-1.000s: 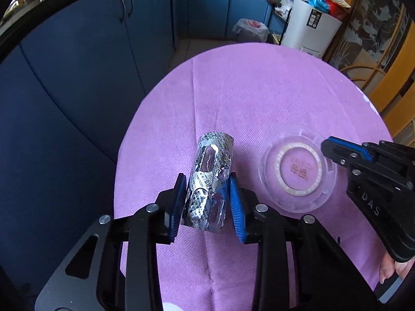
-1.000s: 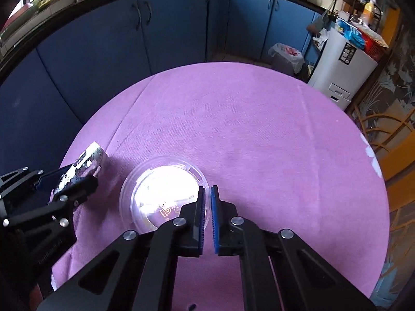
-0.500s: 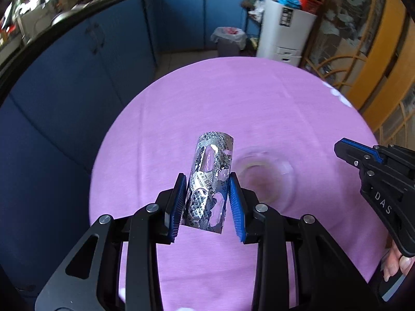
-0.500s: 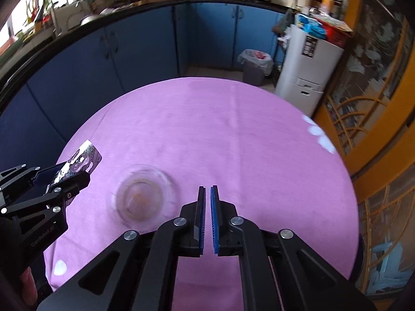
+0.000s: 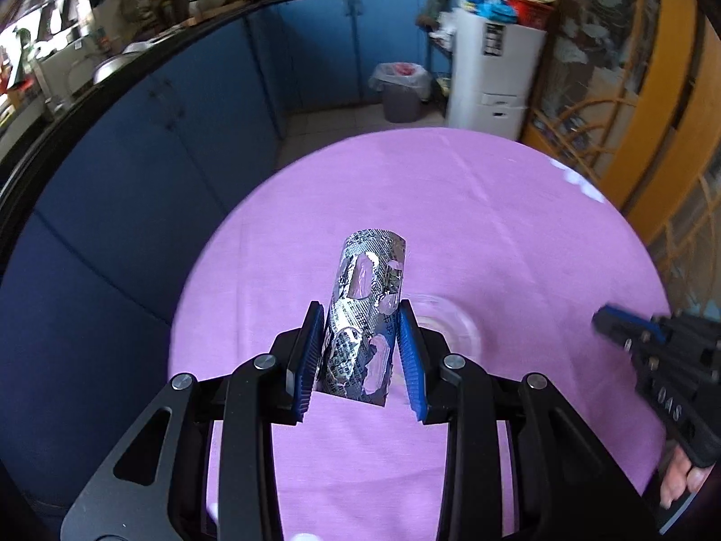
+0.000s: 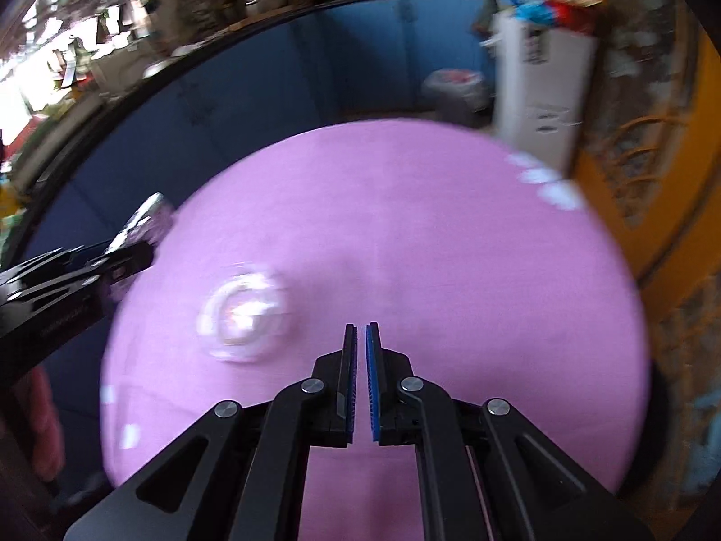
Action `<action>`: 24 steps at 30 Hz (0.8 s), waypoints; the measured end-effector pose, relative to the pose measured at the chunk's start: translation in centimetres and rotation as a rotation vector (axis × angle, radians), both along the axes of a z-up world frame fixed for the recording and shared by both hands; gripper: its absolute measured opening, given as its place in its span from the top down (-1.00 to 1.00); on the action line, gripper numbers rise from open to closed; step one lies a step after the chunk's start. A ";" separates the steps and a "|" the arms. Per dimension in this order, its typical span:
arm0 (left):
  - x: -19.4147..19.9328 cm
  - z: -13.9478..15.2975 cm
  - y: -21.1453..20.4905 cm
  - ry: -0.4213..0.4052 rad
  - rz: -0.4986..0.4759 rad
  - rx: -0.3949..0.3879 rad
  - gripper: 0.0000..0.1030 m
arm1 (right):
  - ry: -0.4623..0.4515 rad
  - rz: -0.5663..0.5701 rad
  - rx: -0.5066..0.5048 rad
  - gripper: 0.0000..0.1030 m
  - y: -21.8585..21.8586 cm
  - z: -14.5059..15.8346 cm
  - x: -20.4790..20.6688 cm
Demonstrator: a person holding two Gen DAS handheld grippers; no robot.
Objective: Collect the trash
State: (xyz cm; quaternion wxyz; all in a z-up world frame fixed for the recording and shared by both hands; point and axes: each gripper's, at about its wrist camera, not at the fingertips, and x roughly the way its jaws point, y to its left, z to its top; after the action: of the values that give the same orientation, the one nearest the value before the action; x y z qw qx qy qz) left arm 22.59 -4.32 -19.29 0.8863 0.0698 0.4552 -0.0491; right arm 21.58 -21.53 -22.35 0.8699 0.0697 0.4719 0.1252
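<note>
My left gripper (image 5: 360, 315) is shut on a crumpled silver blister pack (image 5: 367, 306), held upright above the purple tablecloth (image 5: 473, 207). The pack (image 6: 144, 221) also shows blurred at the left of the right wrist view, in the left gripper (image 6: 130, 252). A clear plastic lid (image 5: 446, 329) lies flat on the cloth just right of the pack; in the right wrist view the lid (image 6: 243, 315) sits left of my right gripper (image 6: 360, 329). The right gripper is shut with nothing between its pads, and it appears at the right edge (image 5: 604, 320) of the left wrist view, held by a hand.
A lined grey trash bin (image 5: 399, 88) stands on the floor beyond the round table, beside a white appliance (image 5: 491, 76). Blue cabinets (image 5: 180, 135) curve along the left and back. An orange door frame (image 5: 667, 112) is on the right.
Both grippers have lifted and drawn back from the table, so the cloth looks smaller and more of the room shows. The blister pack stayed gripped; the lid stayed on the cloth.
</note>
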 end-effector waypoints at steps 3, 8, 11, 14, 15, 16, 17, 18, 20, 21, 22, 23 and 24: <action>0.2 -0.2 2.8 0.008 0.065 -0.005 0.34 | 0.002 0.064 -0.037 0.88 3.3 -0.5 0.8; 0.3 -1.0 6.3 0.023 0.125 -0.020 0.34 | 0.007 0.154 -0.104 0.88 8.8 -1.3 2.4; 0.3 -1.6 8.0 0.031 0.144 -0.037 0.34 | 0.014 0.166 -0.138 0.88 10.5 -1.8 2.9; 0.2 -2.4 9.0 0.046 0.154 -0.065 0.34 | 0.021 0.158 -0.175 0.88 11.5 -2.0 3.4; 0.1 -2.7 9.3 0.052 0.153 -0.074 0.34 | 0.022 0.153 -0.184 0.88 11.8 -2.1 3.6; 0.0 -3.0 9.5 0.057 0.152 -0.078 0.34 | 0.023 0.148 -0.190 0.88 11.7 -2.1 3.7; -0.1 -3.2 9.6 0.061 0.148 -0.084 0.34 | 0.019 0.135 -0.206 0.88 11.9 -2.0 3.8; -0.2 -3.5 9.6 0.067 0.140 -0.093 0.34 | 0.017 0.130 -0.213 0.88 11.9 -2.0 3.8; -0.3 -3.8 9.8 0.076 0.128 -0.106 0.34 | 0.022 0.120 -0.220 0.38 12.1 -2.0 3.9; -0.3 -4.0 9.9 0.078 0.123 -0.112 0.34 | 0.023 0.113 -0.224 -0.70 12.1 -2.0 3.9; -0.4 -4.0 10.0 0.078 0.120 -0.116 0.34 | 0.009 0.107 -0.218 -0.86 12.0 -1.8 3.8; -0.4 -4.1 10.1 0.078 0.118 -0.122 0.34 | -0.017 0.102 -0.211 -0.85 11.9 -1.4 3.5; -0.4 -4.1 10.2 0.077 0.116 -0.129 0.34 | -0.023 0.097 -0.221 -0.85 12.0 -1.2 3.4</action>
State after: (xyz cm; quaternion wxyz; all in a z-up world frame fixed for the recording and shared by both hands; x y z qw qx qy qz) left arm 22.17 5.90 -23.36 0.8723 -0.0158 0.4879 -0.0293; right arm 25.03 -9.51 -23.52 0.8706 -0.0508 0.4756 0.1151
